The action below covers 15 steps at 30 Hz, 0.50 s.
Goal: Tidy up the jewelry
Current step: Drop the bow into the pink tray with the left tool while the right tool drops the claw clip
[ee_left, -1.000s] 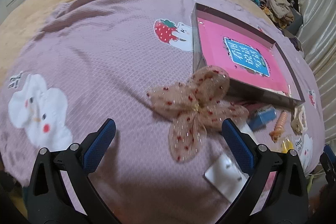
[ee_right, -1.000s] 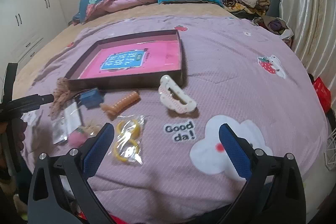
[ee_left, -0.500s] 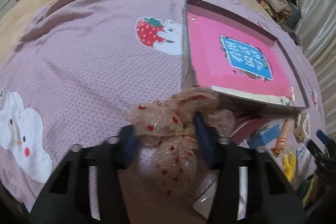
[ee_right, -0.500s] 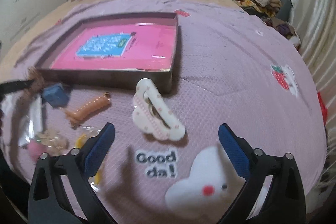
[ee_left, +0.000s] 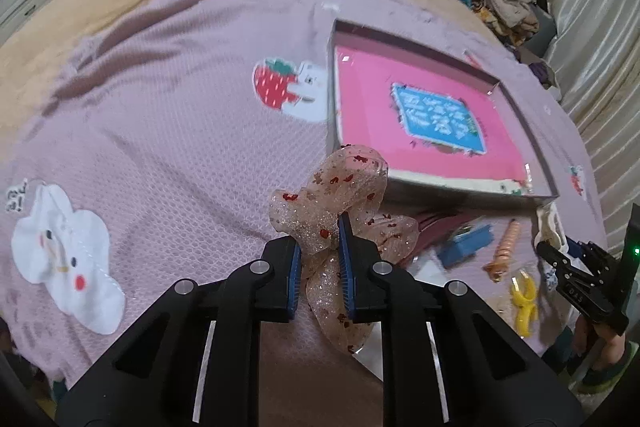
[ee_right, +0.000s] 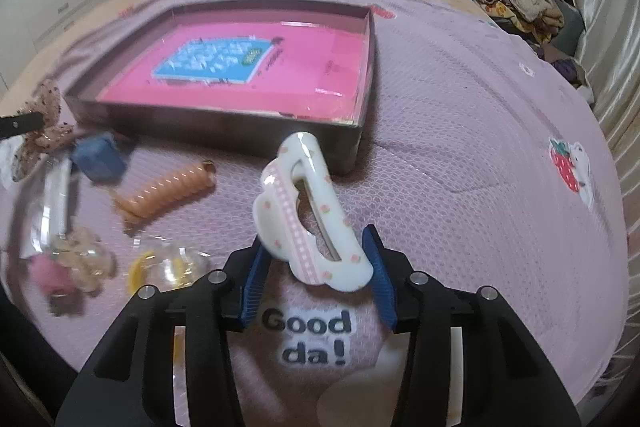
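My left gripper [ee_left: 320, 251] is shut on a sheer beige bow with red specks [ee_left: 344, 195], holding it just in front of the near left corner of the pink-lined tray [ee_left: 360, 115]. My right gripper [ee_right: 316, 263] has closed around a white hair claw with pink trim [ee_right: 304, 211], which lies on the pink blanket in front of the tray [ee_right: 320, 135]. The bow also shows at the far left of the right wrist view [ee_right: 40, 123].
Between the grippers lie a blue box [ee_right: 98, 157], an orange spiral hair tie [ee_right: 164, 193], yellow rings in a clear bag [ee_right: 168, 265], a beige and pink clip [ee_right: 68, 267] and a clear packet [ee_right: 52, 203]. Bedding and clothes are piled at the far edge.
My left gripper moved forward and shut on the bow, lifting it. My right gripper moved forward to the white hair claw and closed on it.
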Each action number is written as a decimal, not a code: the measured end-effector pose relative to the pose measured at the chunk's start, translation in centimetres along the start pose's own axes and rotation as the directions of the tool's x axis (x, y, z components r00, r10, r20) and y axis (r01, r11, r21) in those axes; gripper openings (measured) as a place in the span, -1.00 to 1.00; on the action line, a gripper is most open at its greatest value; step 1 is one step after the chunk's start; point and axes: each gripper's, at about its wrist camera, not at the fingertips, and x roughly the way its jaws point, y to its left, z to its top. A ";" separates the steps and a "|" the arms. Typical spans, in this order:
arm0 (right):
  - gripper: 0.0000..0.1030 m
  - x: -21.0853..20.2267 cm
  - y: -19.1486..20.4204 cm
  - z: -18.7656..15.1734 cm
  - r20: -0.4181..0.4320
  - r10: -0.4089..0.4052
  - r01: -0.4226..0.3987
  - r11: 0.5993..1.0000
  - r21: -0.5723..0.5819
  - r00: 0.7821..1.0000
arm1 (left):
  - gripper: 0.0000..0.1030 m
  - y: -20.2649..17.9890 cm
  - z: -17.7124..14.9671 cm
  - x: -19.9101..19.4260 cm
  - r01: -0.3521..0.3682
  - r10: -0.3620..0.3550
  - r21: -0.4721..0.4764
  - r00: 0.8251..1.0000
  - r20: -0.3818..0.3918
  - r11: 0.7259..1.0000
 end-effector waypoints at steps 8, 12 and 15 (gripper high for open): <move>-0.20 -4.6 -2.5 -0.3 0.075 0.035 -0.043 0.993 0.110 0.997 | -0.83 -2.7 2.8 -3.0 0.041 -0.045 0.049 0.996 0.082 0.998; -0.20 -6.7 -3.4 0.4 0.118 0.038 -0.054 0.989 0.136 0.992 | -0.83 -4.2 4.4 -2.6 0.051 -0.058 0.073 0.994 0.095 0.996; -0.20 -7.7 -4.1 1.6 0.147 0.029 -0.050 0.989 0.139 0.989 | -0.83 -5.5 5.7 -1.5 0.053 -0.061 0.090 0.994 0.093 0.995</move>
